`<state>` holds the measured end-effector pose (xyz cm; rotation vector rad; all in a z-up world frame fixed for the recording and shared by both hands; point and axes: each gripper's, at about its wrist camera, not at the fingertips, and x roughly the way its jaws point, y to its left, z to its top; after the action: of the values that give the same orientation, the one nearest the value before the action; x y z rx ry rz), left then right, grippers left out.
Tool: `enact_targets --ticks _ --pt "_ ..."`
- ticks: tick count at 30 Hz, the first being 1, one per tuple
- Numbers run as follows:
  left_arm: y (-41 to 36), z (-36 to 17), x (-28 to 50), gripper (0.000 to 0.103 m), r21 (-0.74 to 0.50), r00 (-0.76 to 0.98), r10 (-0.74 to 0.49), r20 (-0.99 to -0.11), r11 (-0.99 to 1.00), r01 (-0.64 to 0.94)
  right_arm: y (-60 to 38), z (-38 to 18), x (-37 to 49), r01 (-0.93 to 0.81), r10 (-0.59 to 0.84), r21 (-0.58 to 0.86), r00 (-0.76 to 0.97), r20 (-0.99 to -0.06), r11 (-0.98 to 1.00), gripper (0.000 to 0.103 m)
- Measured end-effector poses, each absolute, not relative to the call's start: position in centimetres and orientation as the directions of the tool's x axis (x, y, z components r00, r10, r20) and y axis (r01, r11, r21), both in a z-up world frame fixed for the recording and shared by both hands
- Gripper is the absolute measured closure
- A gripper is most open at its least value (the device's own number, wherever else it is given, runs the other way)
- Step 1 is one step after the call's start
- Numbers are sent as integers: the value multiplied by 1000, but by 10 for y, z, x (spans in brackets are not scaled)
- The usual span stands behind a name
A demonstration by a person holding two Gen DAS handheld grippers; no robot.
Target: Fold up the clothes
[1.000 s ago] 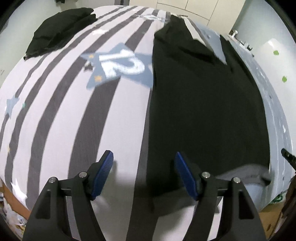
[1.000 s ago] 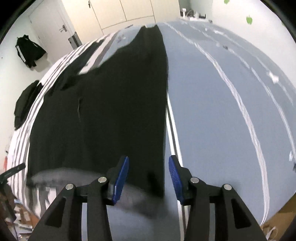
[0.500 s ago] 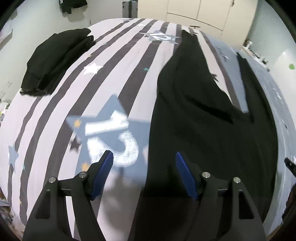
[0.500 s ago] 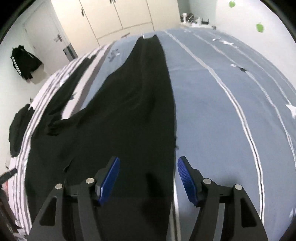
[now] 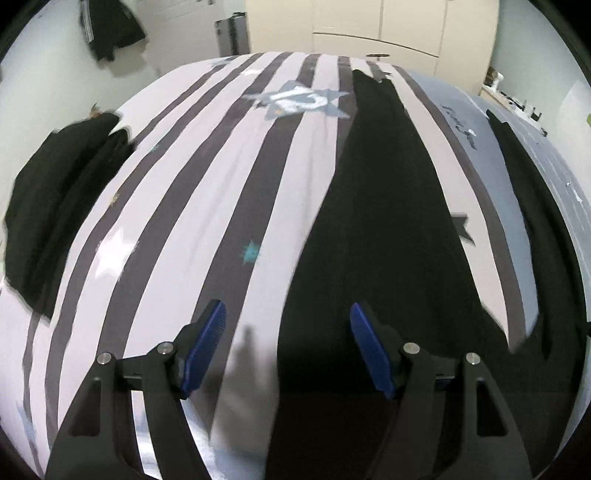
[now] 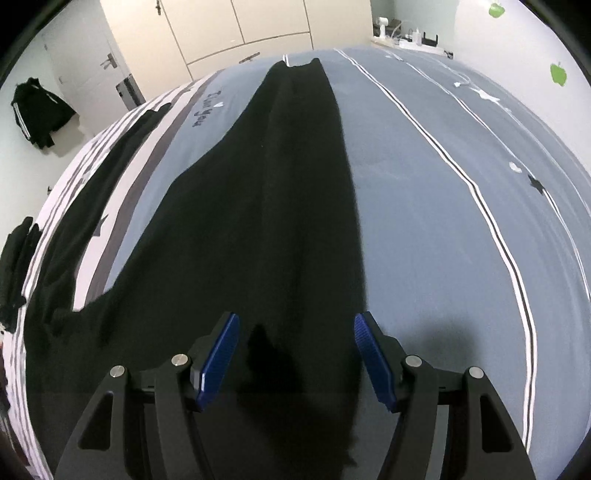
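A pair of black trousers lies flat on the bed, legs running away from me. The left wrist view shows its left leg (image 5: 380, 206) and the right wrist view its right leg (image 6: 280, 206). My left gripper (image 5: 288, 343) is open and empty, low over the left edge of the left leg. My right gripper (image 6: 295, 350) is open and empty, low over the right leg near its right edge. The waist end is hidden below both views.
A folded pile of black clothes (image 5: 55, 206) lies at the bed's left edge. The bedcover is striped on the left (image 5: 207, 192) and blue-grey on the right (image 6: 461, 229). A black jacket (image 6: 37, 110) hangs on the far wall. Wardrobe doors (image 6: 240, 26) stand beyond.
Both grippers moved forward along the trousers from the waist toward the legs. The right gripper opened wider. The fabric lies flatter than before.
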<state>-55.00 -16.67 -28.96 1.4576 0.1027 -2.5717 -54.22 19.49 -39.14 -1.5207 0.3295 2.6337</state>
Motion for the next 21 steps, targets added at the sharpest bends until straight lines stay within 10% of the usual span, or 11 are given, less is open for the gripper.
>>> enact_targets --ticks 13,18,21 --pt "-179 -328 -675 37 -58 -482 18 -876 -996 68 167 -410 -592 -252 17 136 -524 -851 -958 42" --pt "-183 -338 -685 97 -92 -466 84 -881 -996 -5 162 -420 -607 -263 41 110 -509 -860 -958 41" --pt "-201 -320 -681 98 -100 -510 65 -858 -994 42 161 -424 -611 -242 50 86 -503 -863 -966 40"
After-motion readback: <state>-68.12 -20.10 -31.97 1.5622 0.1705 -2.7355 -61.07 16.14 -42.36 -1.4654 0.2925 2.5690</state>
